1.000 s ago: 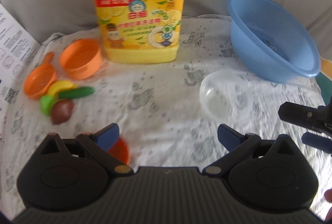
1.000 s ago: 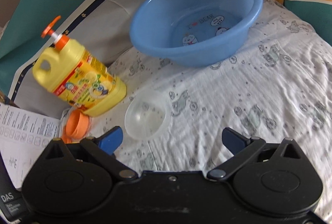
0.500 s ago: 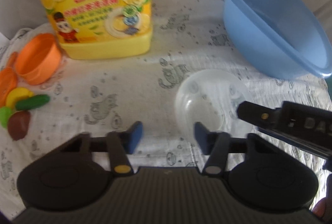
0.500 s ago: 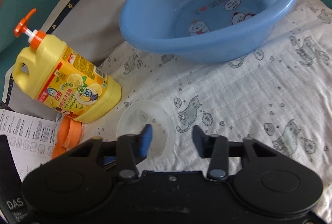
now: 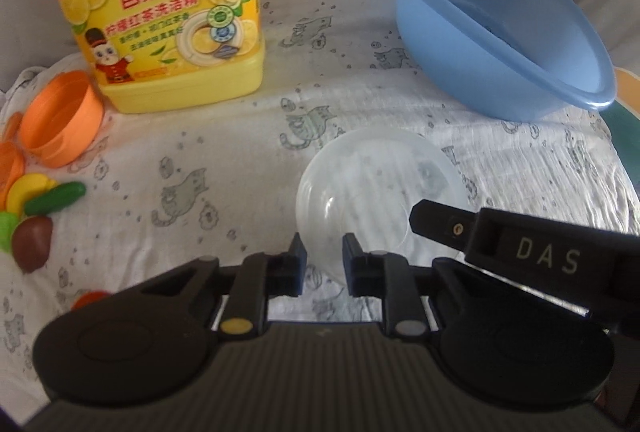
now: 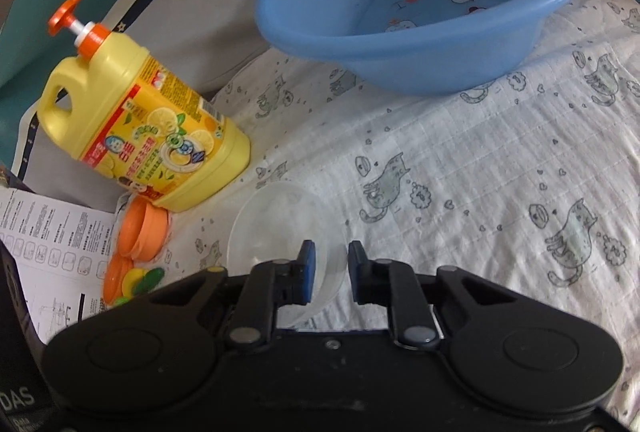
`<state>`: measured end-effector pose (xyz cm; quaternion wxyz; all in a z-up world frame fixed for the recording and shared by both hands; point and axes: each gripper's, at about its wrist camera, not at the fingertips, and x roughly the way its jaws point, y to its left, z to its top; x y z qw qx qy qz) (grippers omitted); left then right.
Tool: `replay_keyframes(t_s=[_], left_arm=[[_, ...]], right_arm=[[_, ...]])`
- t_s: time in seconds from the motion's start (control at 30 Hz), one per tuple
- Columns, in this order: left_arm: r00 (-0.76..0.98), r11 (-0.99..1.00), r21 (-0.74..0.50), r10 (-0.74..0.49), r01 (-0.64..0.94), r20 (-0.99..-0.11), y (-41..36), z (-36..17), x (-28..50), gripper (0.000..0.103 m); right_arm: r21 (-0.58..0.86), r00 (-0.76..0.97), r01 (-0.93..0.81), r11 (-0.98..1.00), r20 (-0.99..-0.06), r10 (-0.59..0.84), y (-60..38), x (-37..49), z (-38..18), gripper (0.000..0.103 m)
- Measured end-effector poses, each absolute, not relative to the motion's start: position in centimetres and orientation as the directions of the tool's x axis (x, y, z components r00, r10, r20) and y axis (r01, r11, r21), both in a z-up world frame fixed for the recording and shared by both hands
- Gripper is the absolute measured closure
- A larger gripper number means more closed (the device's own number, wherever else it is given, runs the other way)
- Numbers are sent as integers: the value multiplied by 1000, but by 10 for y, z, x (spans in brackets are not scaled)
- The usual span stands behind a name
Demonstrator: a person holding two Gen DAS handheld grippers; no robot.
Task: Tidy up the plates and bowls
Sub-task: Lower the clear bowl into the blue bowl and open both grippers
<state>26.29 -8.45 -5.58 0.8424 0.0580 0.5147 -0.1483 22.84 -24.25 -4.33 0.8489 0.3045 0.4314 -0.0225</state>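
Observation:
A clear plastic bowl [image 5: 376,191] lies tilted on the cat-print cloth; it also shows in the right wrist view [image 6: 280,228]. My left gripper [image 5: 324,256] has its jaws narrowed around the bowl's near rim. My right gripper [image 6: 330,264] has its jaws narrowed around the bowl's right rim, and it shows from the side in the left wrist view [image 5: 440,220]. A gap still shows between each pair of pads. An orange bowl [image 5: 60,119] lies on its side at the left. A blue basin [image 5: 500,27] stands at the back right.
A yellow detergent jug [image 5: 160,7] stands at the back. Toy fruit and vegetables [image 5: 36,207] lie on an orange plate [image 5: 10,167] at the left edge. A printed paper sheet [image 6: 48,248] lies left of the cloth.
Both grippers moved in on the clear bowl and narrowed their jaws from wide open to a small gap around its rim.

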Motion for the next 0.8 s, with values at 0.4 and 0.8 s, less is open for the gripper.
replay_keyframes(t_s=[0.4, 0.8], left_arm=[[432, 953, -60, -191, 298, -882, -59, -28, 212, 84], [453, 955, -68, -200, 289, -869, -24, -6, 136, 81]], right_arm=[[463, 623, 260, 847, -751, 219, -211, 180, -12, 85], [438, 612, 199, 877, -754, 238, -173, 117, 10, 85]])
